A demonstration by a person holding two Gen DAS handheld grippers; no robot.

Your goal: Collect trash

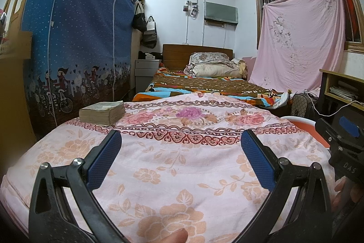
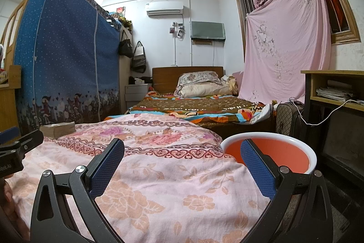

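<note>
Left wrist view: left gripper point(image 1: 181, 157) jaws spread wide, empty, above pink floral cloth point(image 1: 182, 163); right gripper point(image 2: 182, 166) likewise wide, empty. No trash visible on cloth; orange basin point(image 2: 273, 152) with white rim sits just beside cloth's right edge, mouth up, contents not visible. Old book point(image 1: 102, 112) lies flat at far left, long axis left-right. Progress: cannot tell whether collection is complete or not started

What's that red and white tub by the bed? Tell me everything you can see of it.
The basin is round, looks like plastic, with an orange-red inside and a white rim. It sits upright beside the right edge of the floral bedspread, low near the floor. No contents show in the visible part of its inside. The right gripper's fingers overlap it in view; contact cannot be told.
</note>
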